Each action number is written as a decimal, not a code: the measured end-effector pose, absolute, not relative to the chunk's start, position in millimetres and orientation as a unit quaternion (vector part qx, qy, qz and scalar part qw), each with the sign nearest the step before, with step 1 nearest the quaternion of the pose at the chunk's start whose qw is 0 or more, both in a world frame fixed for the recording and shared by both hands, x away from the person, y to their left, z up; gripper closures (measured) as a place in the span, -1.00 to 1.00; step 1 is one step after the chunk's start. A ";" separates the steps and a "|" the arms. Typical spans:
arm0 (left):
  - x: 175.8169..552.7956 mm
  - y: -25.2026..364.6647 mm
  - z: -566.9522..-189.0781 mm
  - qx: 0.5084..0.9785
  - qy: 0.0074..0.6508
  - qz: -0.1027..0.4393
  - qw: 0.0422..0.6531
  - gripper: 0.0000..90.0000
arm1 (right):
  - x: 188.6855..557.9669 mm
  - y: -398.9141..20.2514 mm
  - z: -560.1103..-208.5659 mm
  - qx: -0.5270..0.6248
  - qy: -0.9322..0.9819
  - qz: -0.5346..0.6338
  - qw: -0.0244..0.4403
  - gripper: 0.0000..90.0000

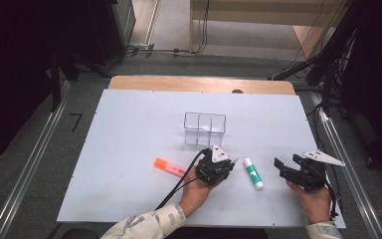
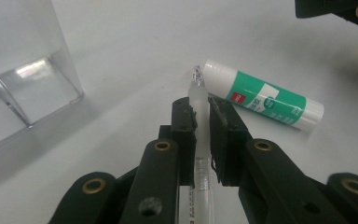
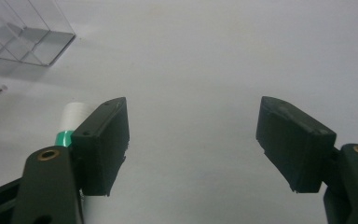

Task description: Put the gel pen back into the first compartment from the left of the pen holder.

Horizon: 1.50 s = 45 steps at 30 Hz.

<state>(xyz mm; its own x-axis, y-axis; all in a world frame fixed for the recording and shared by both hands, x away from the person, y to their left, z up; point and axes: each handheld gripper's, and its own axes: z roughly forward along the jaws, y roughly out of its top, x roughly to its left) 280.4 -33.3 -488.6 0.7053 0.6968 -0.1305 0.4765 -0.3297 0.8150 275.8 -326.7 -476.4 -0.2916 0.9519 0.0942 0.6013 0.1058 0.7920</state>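
The left gripper (image 2: 202,116) is clamping a clear pen (image 2: 199,93) — the high view hides it; the right gripper (image 3: 193,140) is gaping wide beside a glue stick (image 1: 253,173).

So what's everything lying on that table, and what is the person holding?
white sheet: one, white, covers most of the tabletop
clear organiser box: one, see-through with dividers, mid-table, beyond the left gripper
highlighter: one, orange, lying flat just left of the left gripper
glue stick: one, white with green label, lying flat between the two grippers
pen: one, clear and frosted white, clamped between the left gripper's jaws, tip pointing toward the glue stick
left gripper: one, black, jaws shut on the pen, held in the person's left hand
right gripper: one, black, jaws wide apart and holding nothing, held in the person's right hand near the sheet's right edge
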 end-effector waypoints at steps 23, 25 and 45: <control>299.9 7.3 -444.6 0.768 0.389 0.147 0.486 0.81 | 276.7 -326.2 -476.8 0.549 0.707 0.381 0.229 -0.47; 302.0 10.1 -441.6 0.766 0.391 0.153 0.487 0.81 | 276.8 -326.2 -476.8 0.550 0.707 0.381 0.229 -0.47; 331.8 41.4 -414.0 0.737 0.426 0.192 0.489 0.81 | 277.3 -325.9 -477.1 0.551 0.706 0.382 0.227 -0.47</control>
<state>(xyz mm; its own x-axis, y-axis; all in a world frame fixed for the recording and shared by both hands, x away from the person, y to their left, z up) 331.8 41.4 -414.0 0.5640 0.8150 -0.1330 0.4390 -0.1596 0.8842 277.3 -325.9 -477.1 -0.2899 0.9518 0.1005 0.6052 0.1010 0.7896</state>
